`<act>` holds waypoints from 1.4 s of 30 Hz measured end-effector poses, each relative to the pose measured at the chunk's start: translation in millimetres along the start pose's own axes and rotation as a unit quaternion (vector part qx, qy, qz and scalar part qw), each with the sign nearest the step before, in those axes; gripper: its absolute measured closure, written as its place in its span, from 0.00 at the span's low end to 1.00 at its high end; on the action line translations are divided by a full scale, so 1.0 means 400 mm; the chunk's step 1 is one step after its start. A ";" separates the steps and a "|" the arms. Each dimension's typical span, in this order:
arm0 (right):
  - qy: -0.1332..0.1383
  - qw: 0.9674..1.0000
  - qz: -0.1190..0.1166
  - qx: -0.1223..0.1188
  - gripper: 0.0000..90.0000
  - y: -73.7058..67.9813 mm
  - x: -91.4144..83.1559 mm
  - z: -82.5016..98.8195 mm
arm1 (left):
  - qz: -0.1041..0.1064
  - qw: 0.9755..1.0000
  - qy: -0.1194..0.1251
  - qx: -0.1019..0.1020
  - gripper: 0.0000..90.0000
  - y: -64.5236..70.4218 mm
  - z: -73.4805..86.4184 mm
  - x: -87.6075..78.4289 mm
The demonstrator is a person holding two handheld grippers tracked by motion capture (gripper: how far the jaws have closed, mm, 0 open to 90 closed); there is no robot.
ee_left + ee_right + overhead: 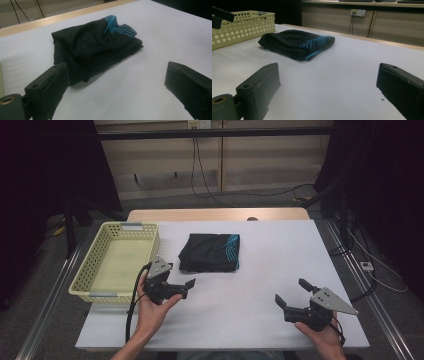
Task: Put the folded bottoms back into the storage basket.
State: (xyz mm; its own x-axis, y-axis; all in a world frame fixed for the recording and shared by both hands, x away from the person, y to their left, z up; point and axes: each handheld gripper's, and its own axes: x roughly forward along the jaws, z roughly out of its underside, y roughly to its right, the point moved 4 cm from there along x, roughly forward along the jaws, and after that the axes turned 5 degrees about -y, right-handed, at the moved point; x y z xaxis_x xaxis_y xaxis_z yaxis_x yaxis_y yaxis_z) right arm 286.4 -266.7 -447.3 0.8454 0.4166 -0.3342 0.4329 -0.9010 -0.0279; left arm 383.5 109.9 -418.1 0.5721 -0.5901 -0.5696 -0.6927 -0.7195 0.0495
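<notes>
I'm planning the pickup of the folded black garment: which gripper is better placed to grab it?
Left, probably. The left gripper is open right beside the folded black garment; the right gripper, also open, sits farther off.

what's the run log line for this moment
left gripper: open, near cloth | right gripper: open, apart | basket: empty

Basket (242,27) cut by frame edge

Both hand-held grippers (184,276) (292,292) wide open
</notes>
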 end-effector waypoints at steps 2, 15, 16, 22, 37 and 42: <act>0.000 1.000 0.000 0.000 0.05 -0.001 -0.001 0.000 | 0.002 1.000 0.002 -0.001 0.06 -0.004 -0.011 0.009; -0.004 1.000 -0.001 0.003 0.05 0.000 0.001 0.001 | 0.016 1.000 -0.016 -0.007 0.06 -0.017 -0.033 0.040; -0.004 1.000 -0.001 0.002 0.05 0.000 0.002 0.001 | 0.015 1.000 -0.012 -0.006 0.06 -0.019 -0.035 0.042; -0.005 1.000 0.000 0.000 0.05 0.002 0.002 0.002 | 0.009 1.000 -0.017 -0.010 0.07 -0.032 -0.049 0.059; -0.009 1.000 0.001 0.004 0.05 0.001 0.005 0.002 | 0.004 1.000 -0.017 -0.025 0.08 -0.060 -0.093 0.098; -0.012 1.000 -0.001 0.003 0.05 0.000 0.008 0.004 | -0.001 0.999 -0.022 -0.023 0.07 -0.073 -0.110 0.110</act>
State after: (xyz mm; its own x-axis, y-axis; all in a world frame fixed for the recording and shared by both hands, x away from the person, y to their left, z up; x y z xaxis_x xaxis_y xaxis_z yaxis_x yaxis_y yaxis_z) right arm 288.8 -265.4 -449.8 0.8368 0.4156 -0.3565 0.4332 -0.9007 -0.0335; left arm 448.3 89.0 -408.6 0.5527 -0.5727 -0.6054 -0.6700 -0.7374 0.0858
